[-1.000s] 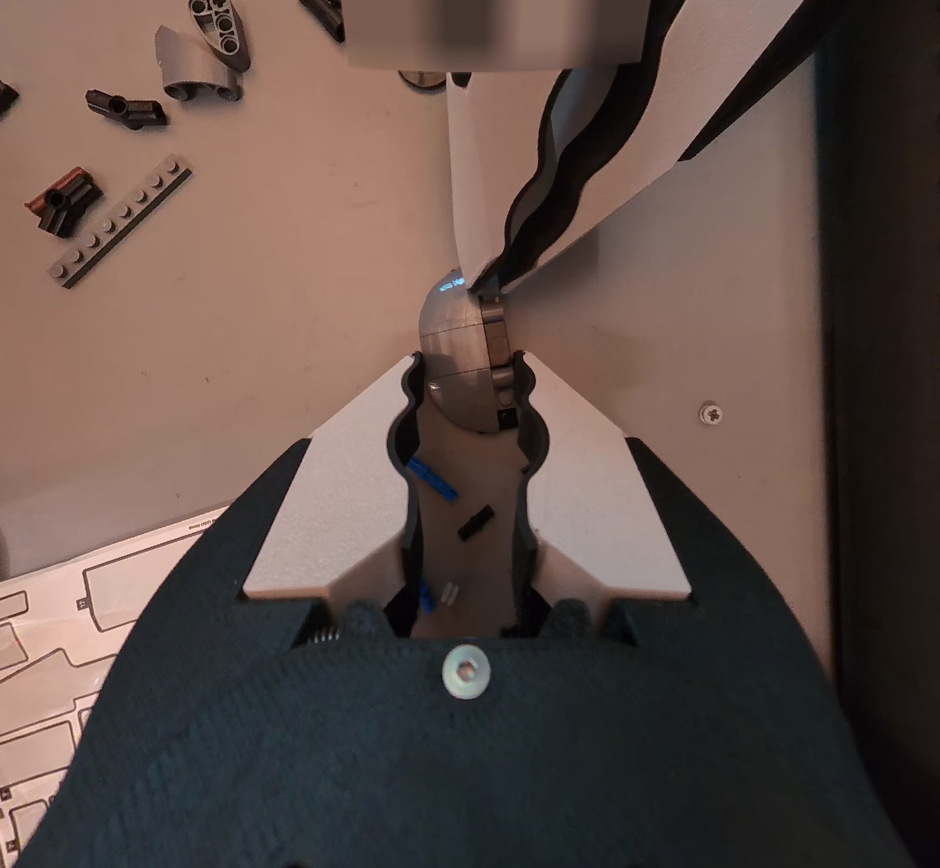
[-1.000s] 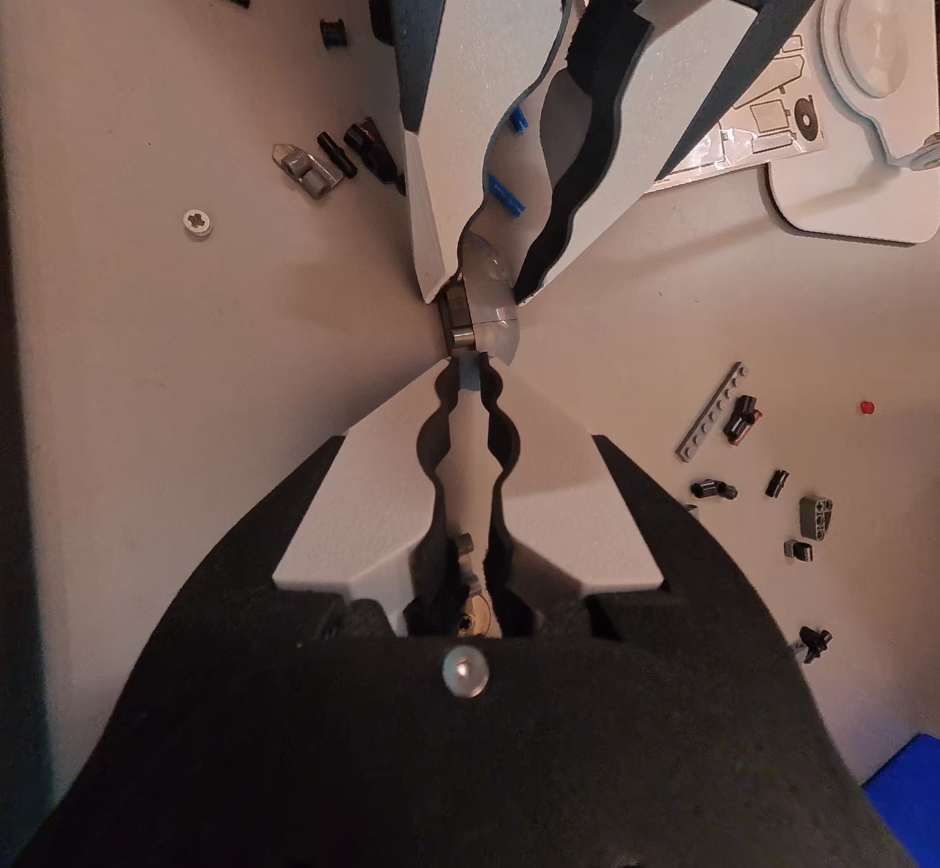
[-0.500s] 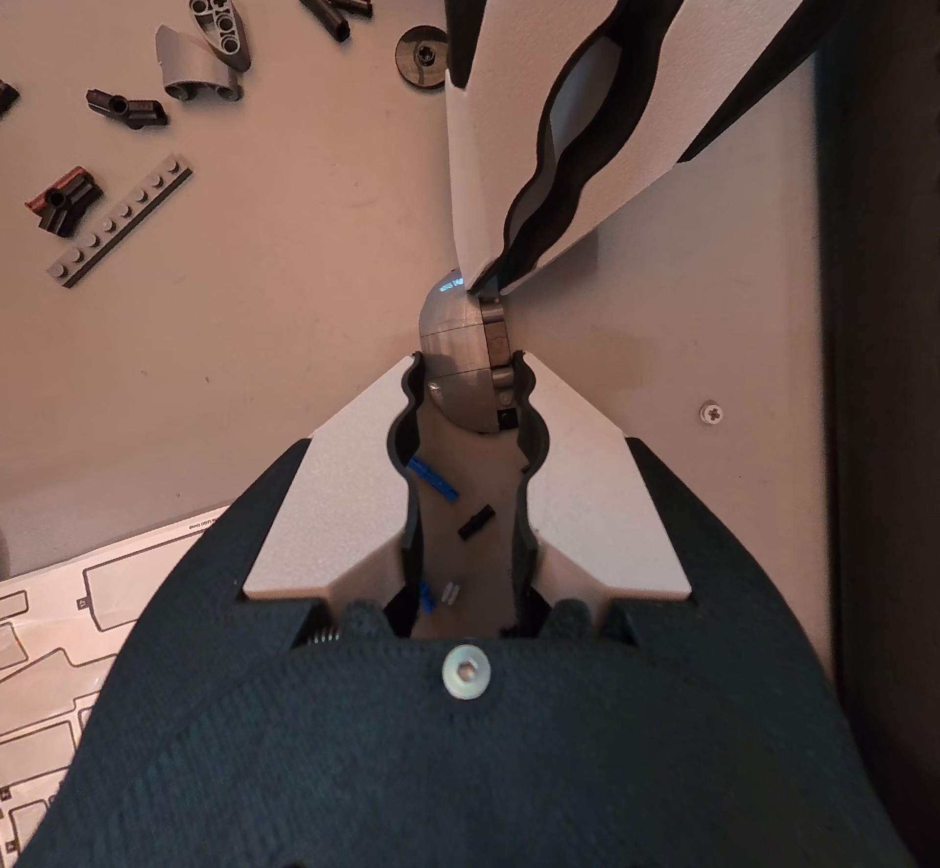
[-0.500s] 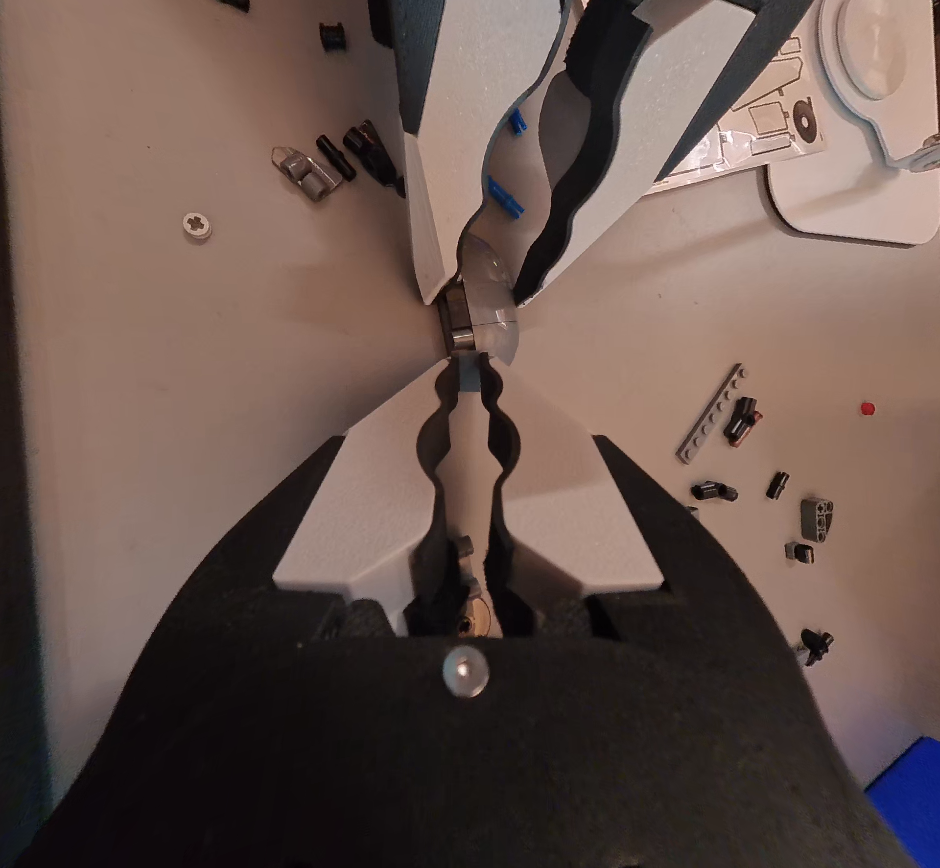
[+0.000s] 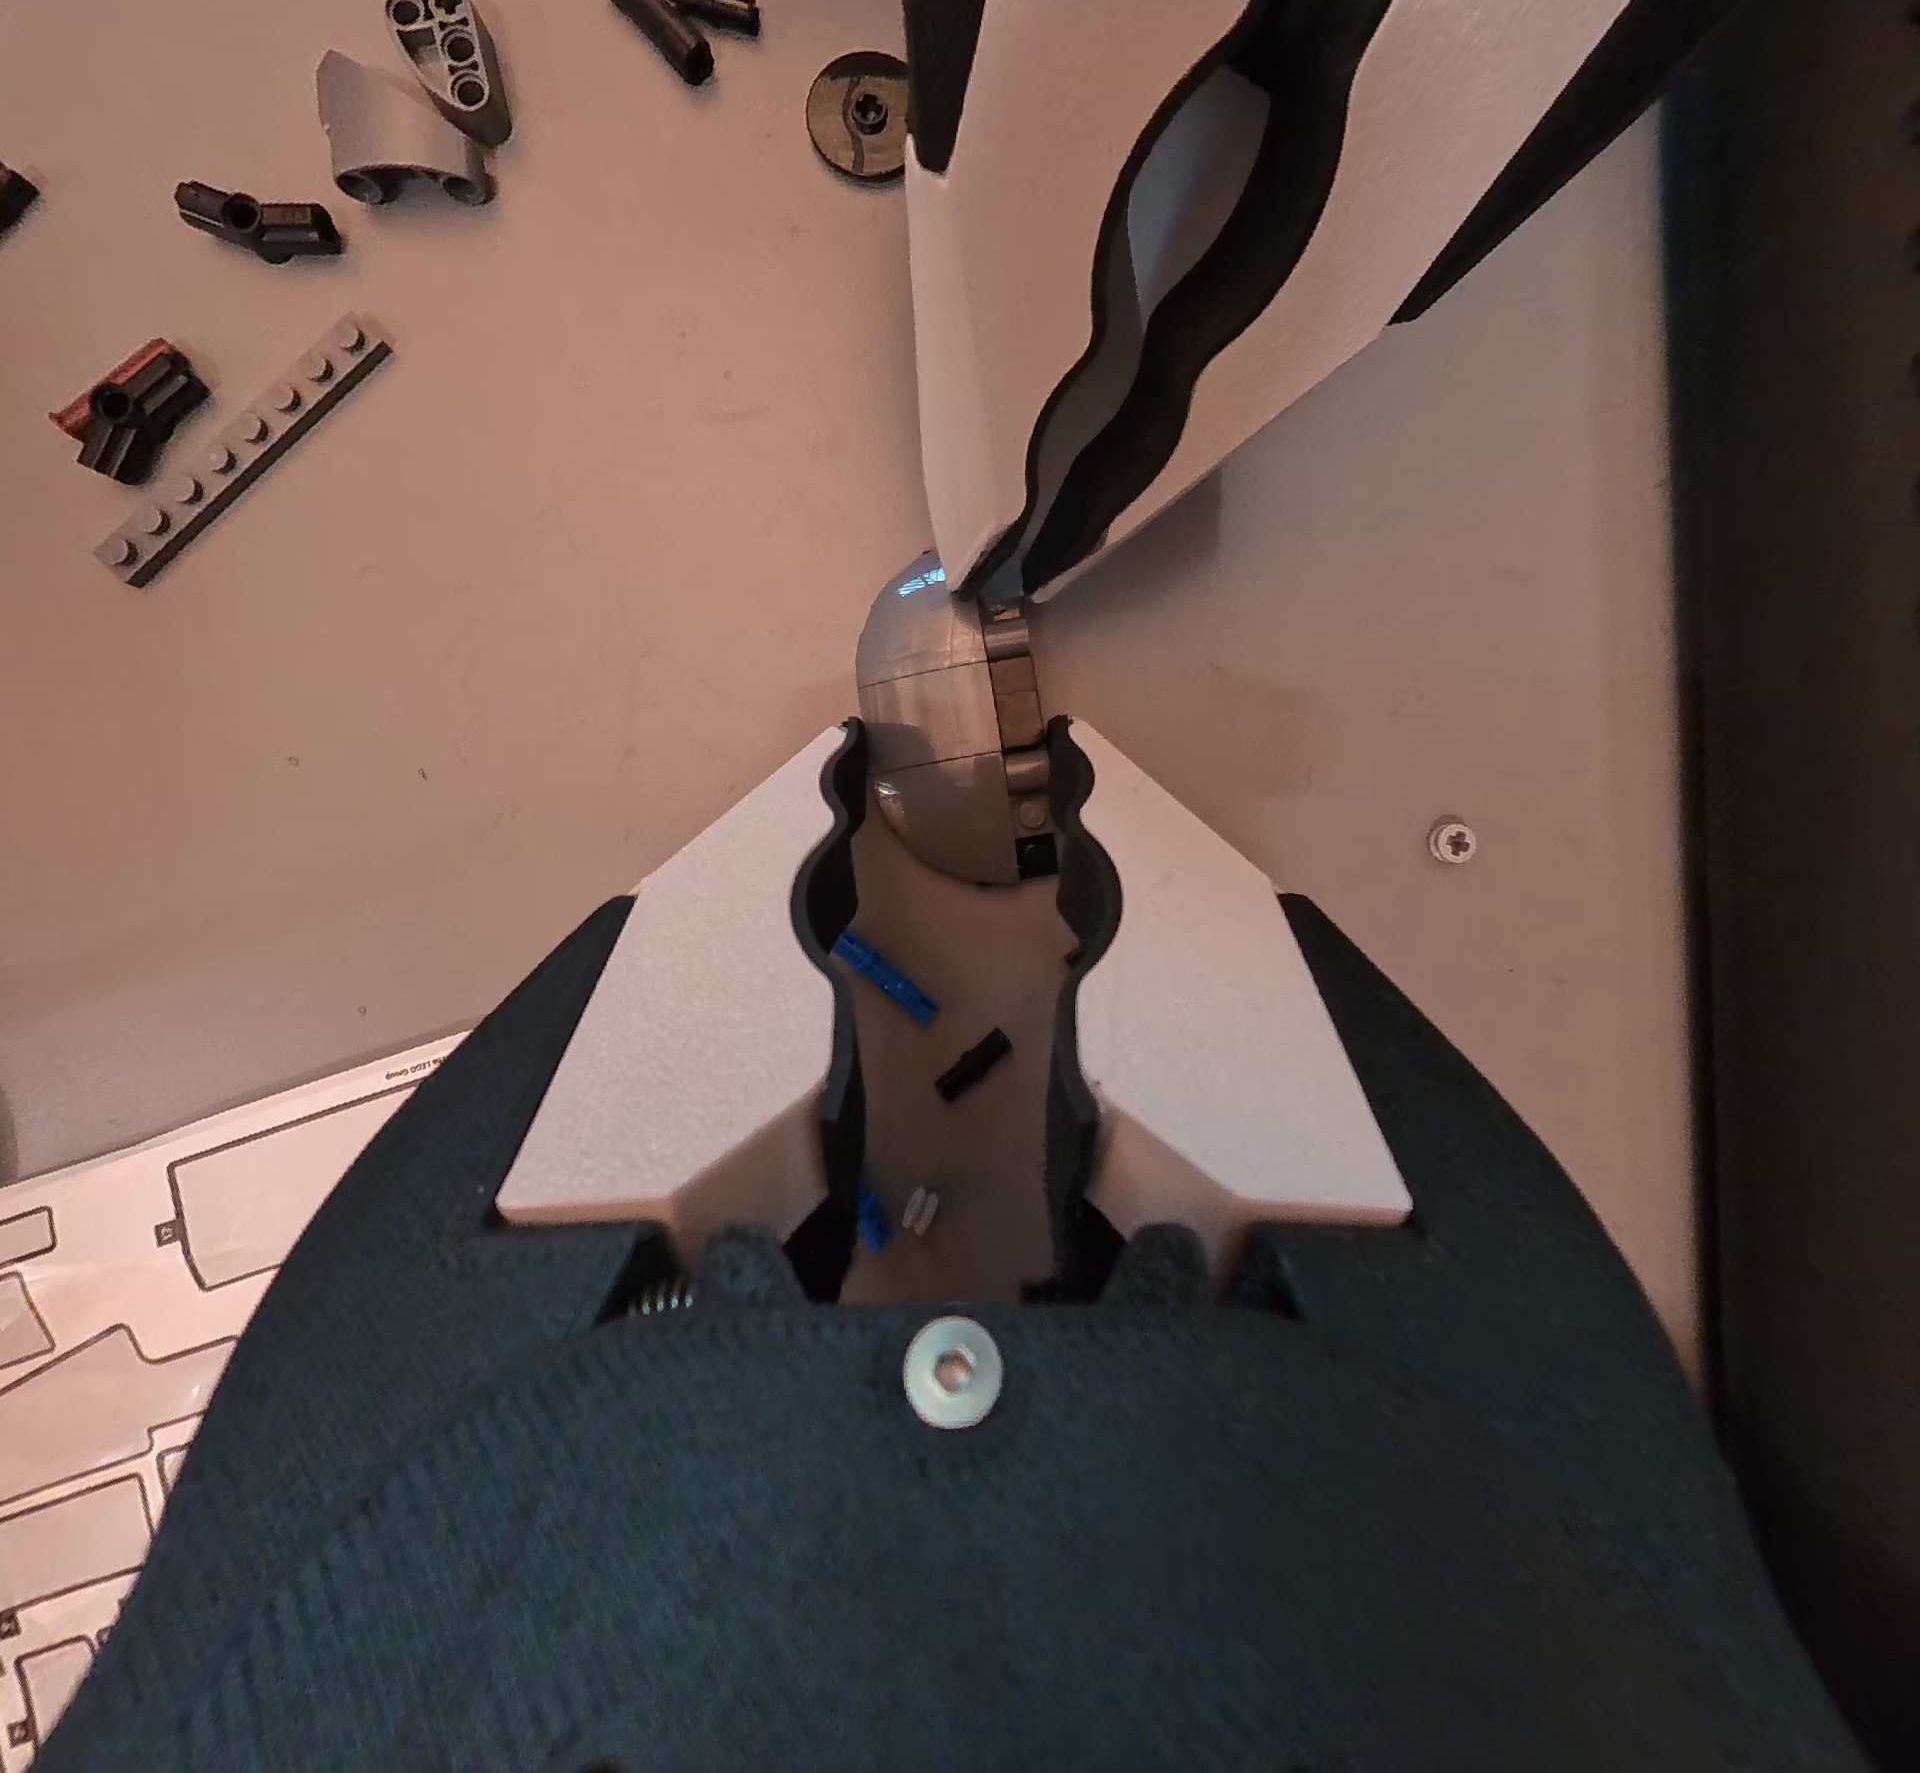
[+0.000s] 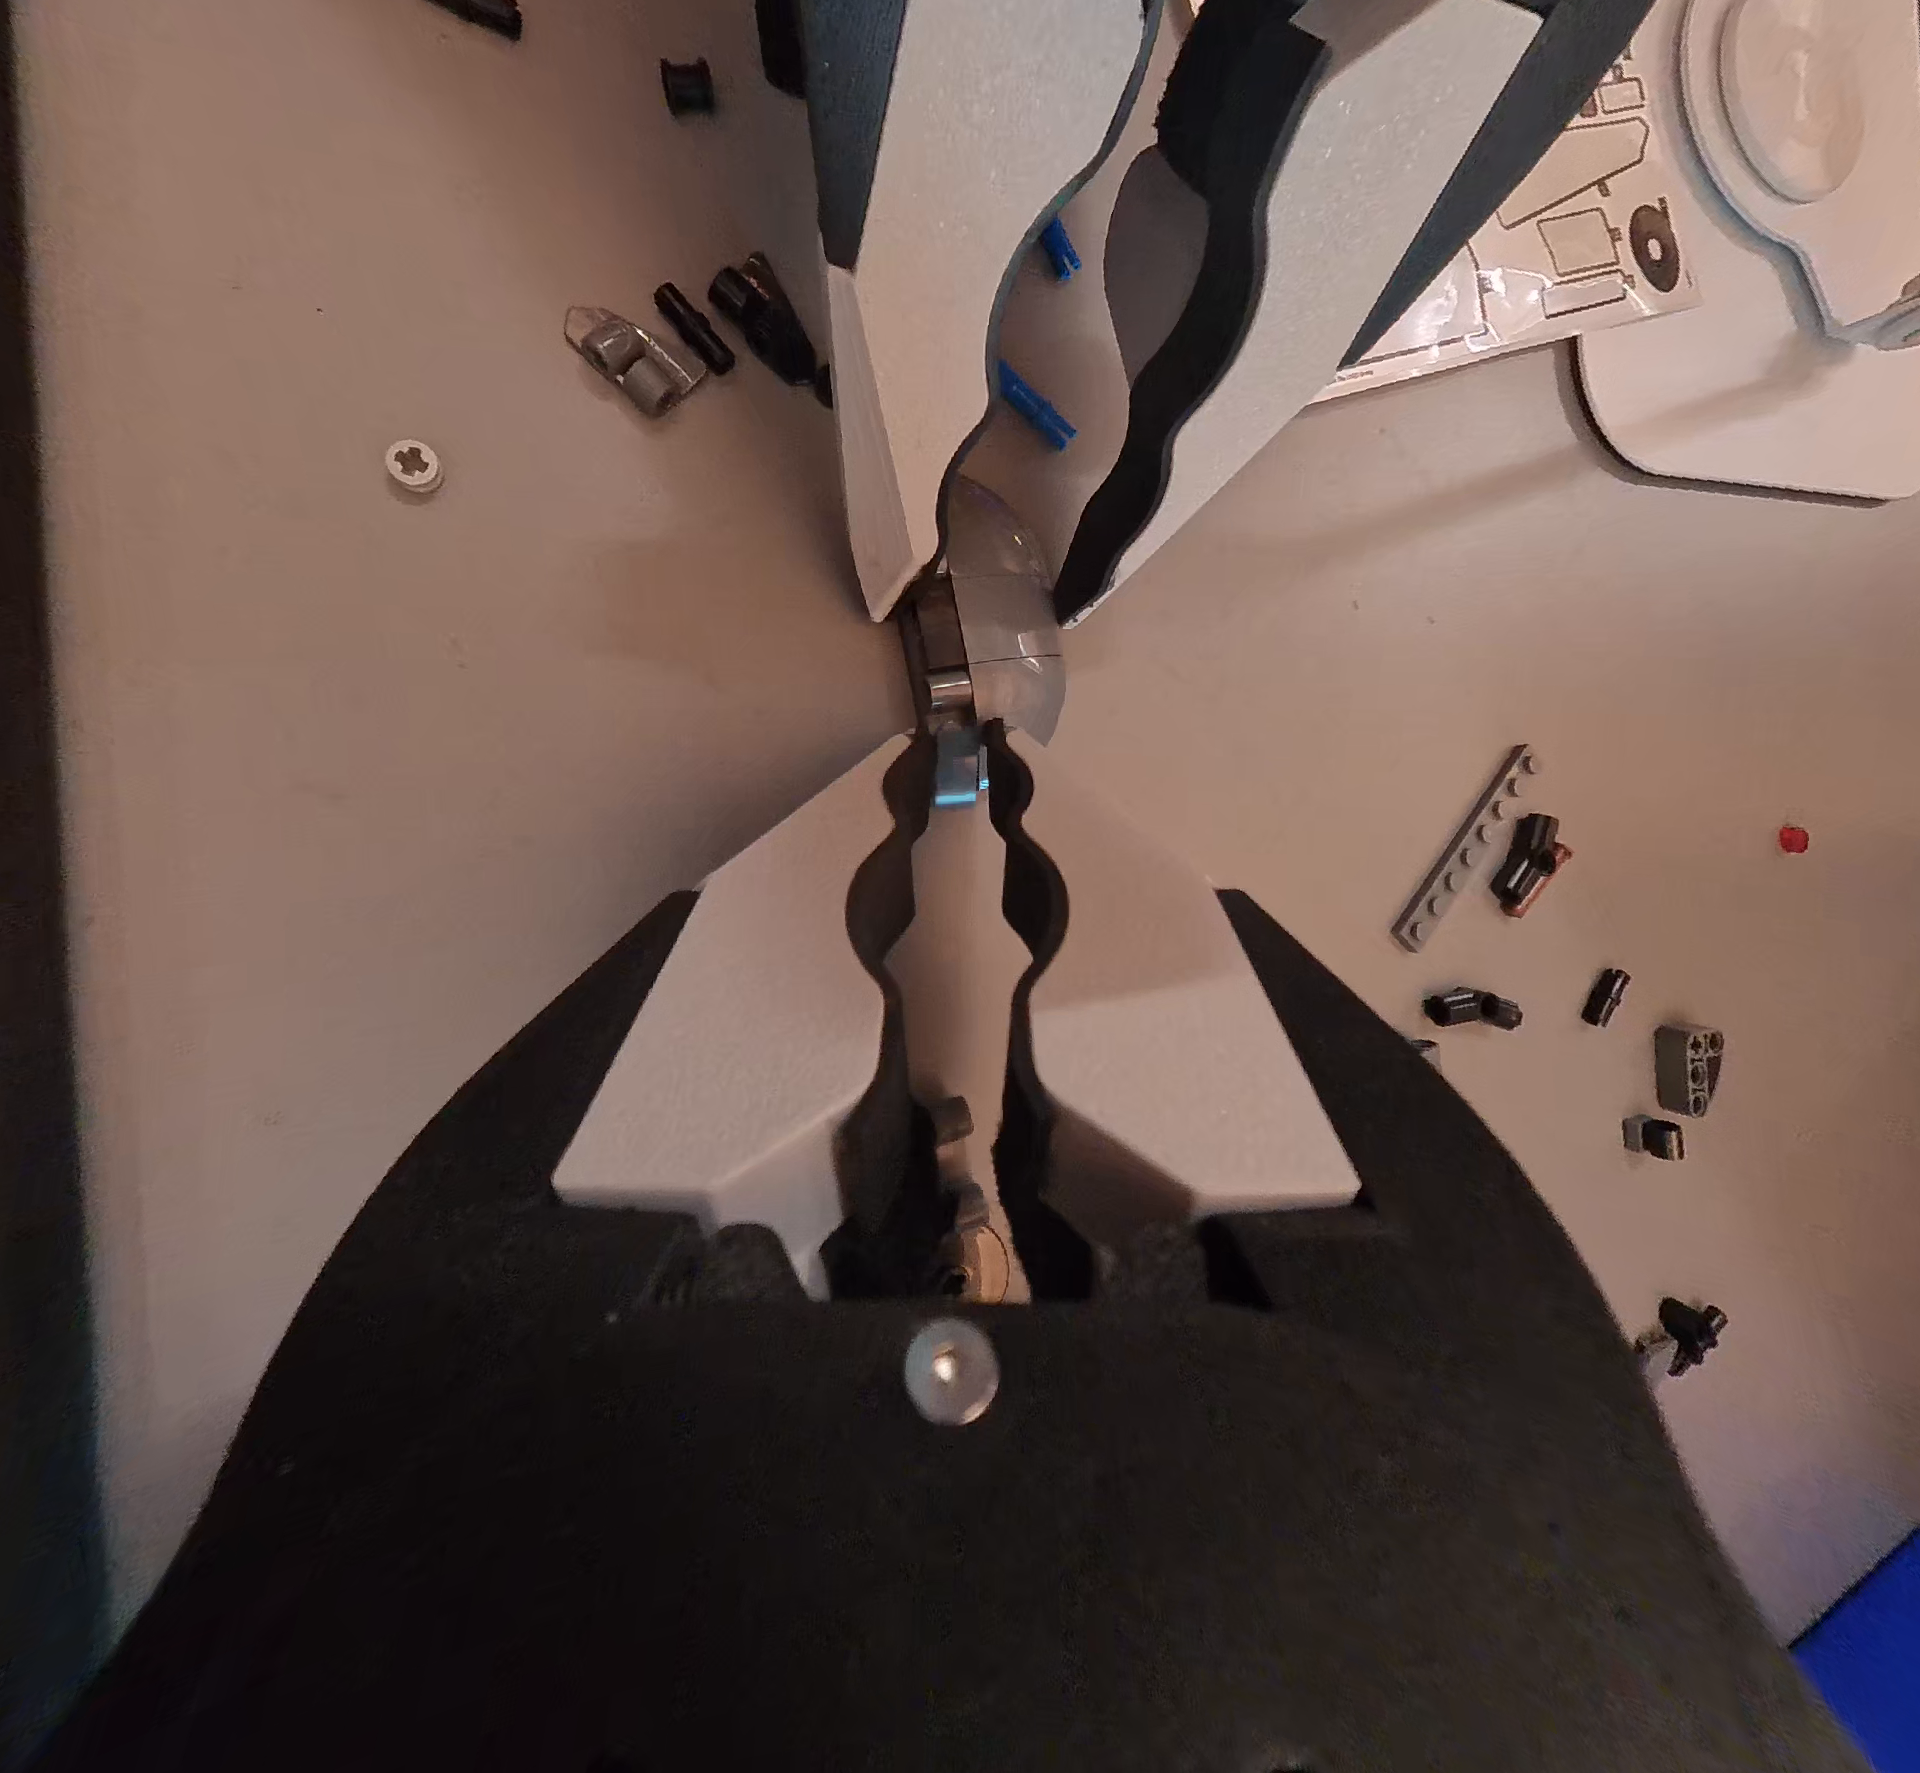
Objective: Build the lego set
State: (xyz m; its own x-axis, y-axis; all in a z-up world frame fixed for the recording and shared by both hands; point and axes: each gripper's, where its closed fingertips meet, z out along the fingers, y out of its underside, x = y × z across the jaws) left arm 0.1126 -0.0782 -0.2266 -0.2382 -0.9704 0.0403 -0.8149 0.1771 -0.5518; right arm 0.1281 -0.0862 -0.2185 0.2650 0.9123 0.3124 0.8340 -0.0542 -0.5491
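Note:
A grey half-dome lego assembly with a dark flat back is held above the table. My left gripper is shut on its lower part. My right gripper comes in from the top, its tips pinched together at the assembly's upper rim. In the right wrist view the right gripper is shut on a small grey piece that touches the dark back of the dome. The left gripper holds the dome from above there.
Loose parts lie on the table: a long grey plate, a black and red connector, a curved grey panel, a black disc, blue pins. A sticker sheet lies at lower left. A white stand base is at far right. My left and right fingertips are right by each other.

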